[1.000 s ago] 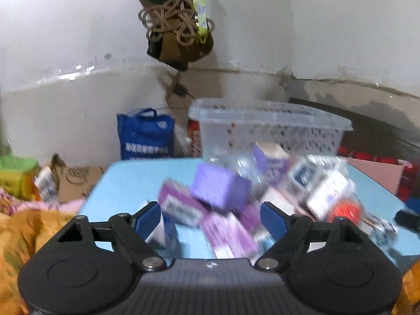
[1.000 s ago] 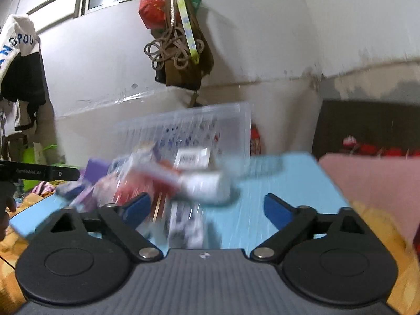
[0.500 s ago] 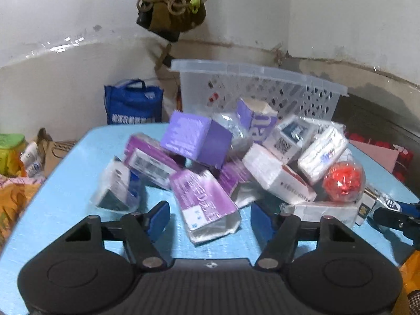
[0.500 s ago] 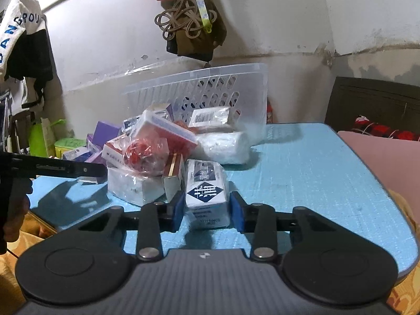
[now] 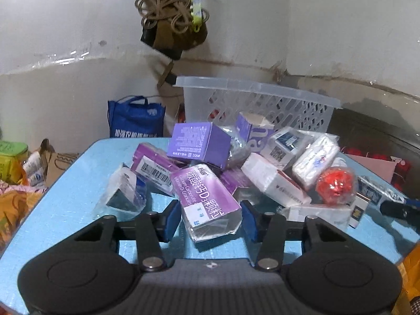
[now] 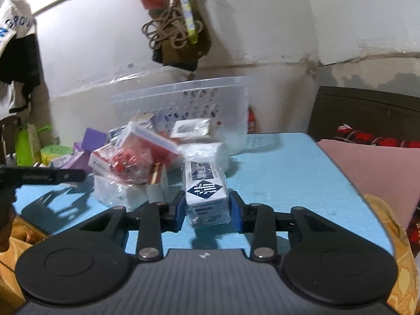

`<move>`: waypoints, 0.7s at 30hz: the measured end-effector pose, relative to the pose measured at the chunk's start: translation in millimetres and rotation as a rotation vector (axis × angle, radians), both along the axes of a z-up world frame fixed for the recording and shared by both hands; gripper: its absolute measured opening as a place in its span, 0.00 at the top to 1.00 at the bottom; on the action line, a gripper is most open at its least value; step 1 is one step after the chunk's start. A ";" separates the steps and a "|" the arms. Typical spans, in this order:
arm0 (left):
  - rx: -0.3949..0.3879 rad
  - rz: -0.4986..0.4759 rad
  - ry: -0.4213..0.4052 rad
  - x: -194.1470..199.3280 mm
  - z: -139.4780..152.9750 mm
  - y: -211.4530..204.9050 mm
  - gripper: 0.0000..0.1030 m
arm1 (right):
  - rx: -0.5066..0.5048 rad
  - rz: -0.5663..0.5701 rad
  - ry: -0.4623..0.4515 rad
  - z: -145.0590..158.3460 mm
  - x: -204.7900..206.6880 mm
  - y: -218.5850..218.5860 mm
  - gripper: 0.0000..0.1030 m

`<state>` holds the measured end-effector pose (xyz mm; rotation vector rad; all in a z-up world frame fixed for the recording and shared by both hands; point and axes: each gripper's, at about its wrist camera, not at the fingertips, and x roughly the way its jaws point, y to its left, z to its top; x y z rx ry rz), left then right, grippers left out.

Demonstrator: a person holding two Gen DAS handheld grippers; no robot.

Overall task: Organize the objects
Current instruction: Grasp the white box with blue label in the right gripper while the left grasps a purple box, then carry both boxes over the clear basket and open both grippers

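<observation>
A purple box point(image 5: 204, 197) with white print, wrapped in clear film, lies on the blue table point(image 5: 78, 197) at the near edge of a pile of boxes. My left gripper point(image 5: 210, 216) is closing on it, and both blue pads touch its sides. In the right wrist view a white-and-blue box point(image 6: 206, 189) stands between the pads of my right gripper point(image 6: 207, 207), whose jaws are still closing and press on both sides. Behind the pile stands a clear plastic basket point(image 5: 262, 89), also in the right wrist view point(image 6: 183, 86). The pile holds a lilac box point(image 5: 199, 144) and a wrapped red ball point(image 5: 334, 186).
A blue bag point(image 5: 135, 120) leans on the wall behind the table. A bundle of cords point(image 5: 173, 26) hangs above the basket. A pink cushion point(image 6: 367, 162) lies right of the table, and orange cloth point(image 5: 10, 210) and a green tub point(image 5: 11, 155) to the left.
Both grippers went from wide open to closed around boxes. The left one sank and came in on the purple box, and the right one closed on the white-and-blue box.
</observation>
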<state>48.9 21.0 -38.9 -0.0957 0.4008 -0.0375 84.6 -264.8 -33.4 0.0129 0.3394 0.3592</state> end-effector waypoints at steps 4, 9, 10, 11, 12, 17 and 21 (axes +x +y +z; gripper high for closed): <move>-0.016 -0.010 -0.013 -10.3 0.1 1.5 0.49 | 0.019 -0.013 -0.003 0.7 0.8 -2.7 0.63; -0.011 -0.025 -0.056 -24.6 5.6 2.7 0.49 | 0.032 -0.009 -0.007 4.0 0.8 -1.3 0.63; -0.013 -0.024 -0.059 -25.3 7.7 3.8 0.49 | 0.037 -0.010 -0.006 5.3 1.6 -2.1 0.63; -0.016 -0.025 -0.063 -26.0 9.1 5.4 0.49 | 0.042 -0.008 -0.004 7.2 2.9 -2.6 0.63; -0.016 -0.027 -0.069 -25.5 11.2 5.9 0.49 | 0.045 -0.006 -0.005 9.9 4.1 -2.7 0.63; -0.004 -0.033 -0.107 -24.1 24.7 7.4 0.49 | 0.037 -0.001 -0.047 26.0 9.3 0.1 0.63; -0.013 -0.070 -0.141 -16.9 47.4 12.1 0.49 | 0.037 0.017 -0.089 45.9 16.1 2.9 0.63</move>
